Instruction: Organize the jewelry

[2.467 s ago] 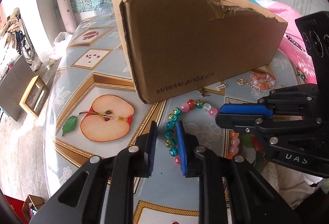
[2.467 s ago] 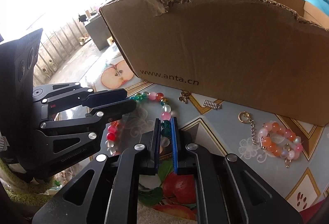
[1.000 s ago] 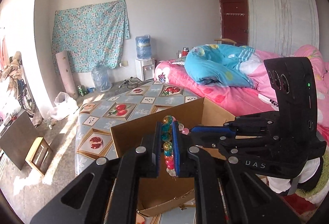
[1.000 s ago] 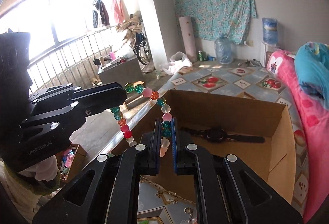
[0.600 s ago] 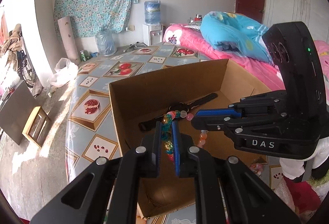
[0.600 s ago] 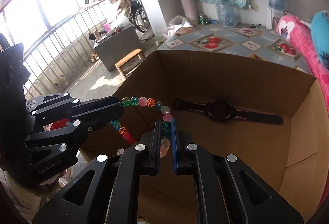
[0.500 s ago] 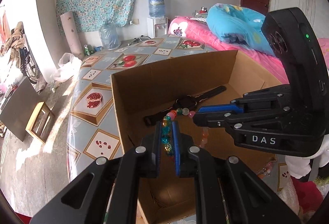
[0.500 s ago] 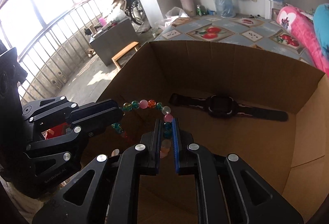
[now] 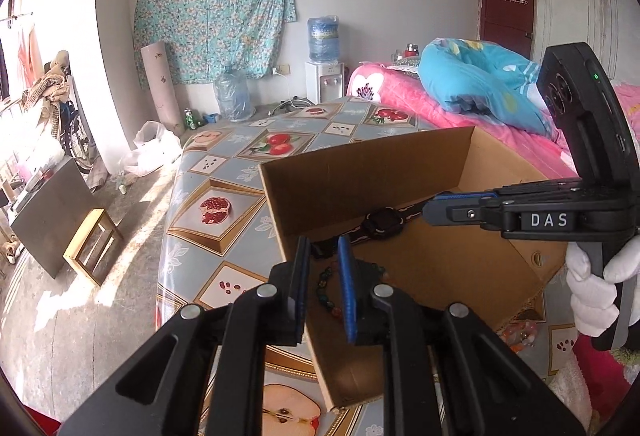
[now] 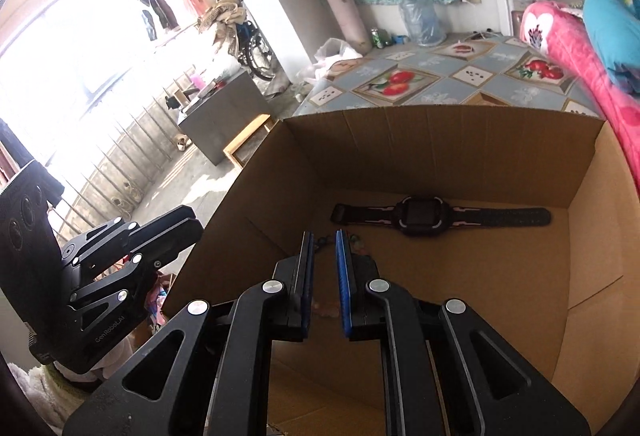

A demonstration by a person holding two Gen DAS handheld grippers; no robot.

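Observation:
An open cardboard box stands on the table; it fills the right wrist view. A black watch lies on its floor near the far wall, also in the left wrist view. The colourful bead bracelet lies on the box floor, seen between my left fingers; a few beads show in the right wrist view. My left gripper is open and empty over the box's near left corner. My right gripper is open and empty above the box floor.
The table has a fruit-patterned cloth. A pink and orange bracelet lies on the table right of the box. A bed with pink and blue bedding is at the right. A wooden stool stands on the floor at the left.
Both grippers carried the bead bracelet up over the box and lowered it inside. Both have opened and let it go; it now lies on the box floor.

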